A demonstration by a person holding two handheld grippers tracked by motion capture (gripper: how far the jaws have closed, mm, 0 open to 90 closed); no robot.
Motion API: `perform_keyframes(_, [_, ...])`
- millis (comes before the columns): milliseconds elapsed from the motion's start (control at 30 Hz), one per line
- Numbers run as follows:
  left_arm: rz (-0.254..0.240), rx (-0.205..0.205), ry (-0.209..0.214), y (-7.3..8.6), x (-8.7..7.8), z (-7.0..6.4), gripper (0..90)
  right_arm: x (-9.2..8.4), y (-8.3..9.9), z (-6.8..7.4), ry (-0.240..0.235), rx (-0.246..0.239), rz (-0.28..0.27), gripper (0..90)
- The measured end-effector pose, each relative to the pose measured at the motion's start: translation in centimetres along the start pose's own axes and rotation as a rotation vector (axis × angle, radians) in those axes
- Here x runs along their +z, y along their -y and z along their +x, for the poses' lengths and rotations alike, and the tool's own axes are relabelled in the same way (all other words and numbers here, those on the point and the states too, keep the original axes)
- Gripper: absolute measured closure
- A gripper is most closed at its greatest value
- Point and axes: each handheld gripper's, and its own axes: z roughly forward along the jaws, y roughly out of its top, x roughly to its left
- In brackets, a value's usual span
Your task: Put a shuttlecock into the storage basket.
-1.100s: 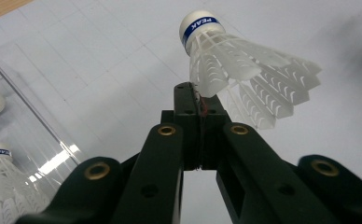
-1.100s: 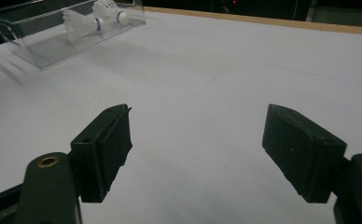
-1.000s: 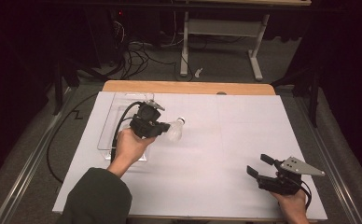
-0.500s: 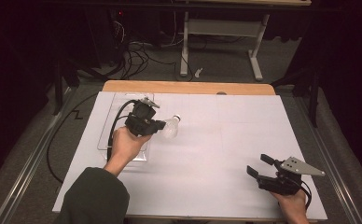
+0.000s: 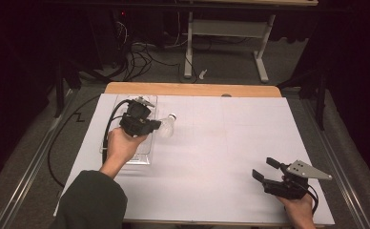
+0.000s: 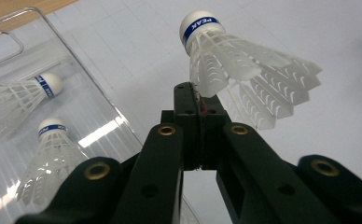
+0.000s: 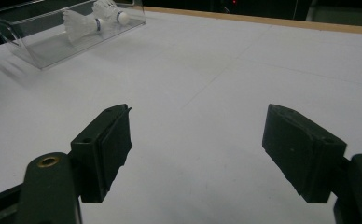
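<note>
The left tongs (image 6: 201,105) pinch a shuttlecock (image 6: 244,70) by its skirt edge. Its long axis lies roughly level, cork pointing away from the hand. The right tongs (image 7: 198,154) stand apart, empty.

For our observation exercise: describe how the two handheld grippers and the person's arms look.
Both the left gripper and the right gripper are black with two blocky jaws and brass-coloured rivets. A black cable trails from the left; a grey three-cornered plate tops the right. The left arm wears a dark green sleeve.

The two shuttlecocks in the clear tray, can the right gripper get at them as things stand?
Probably yes: the right gripper is open, with bare table between it and the open-topped tray.
</note>
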Motion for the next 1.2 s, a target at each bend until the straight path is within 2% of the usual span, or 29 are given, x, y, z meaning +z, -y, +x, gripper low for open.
perform_keyframes(800, [-0.024,-0.078,-0.050,0.5,-1.1,2.8,89.4,0.0,0.0,0.0,0.001,0.004,0.001,24.0])
perform_keyframes(1200, [-0.013,-0.109,-0.085,0.8,-1.3,4.1,89.4,0.0,0.0,0.0,0.001,0.001,0.000,24.0])
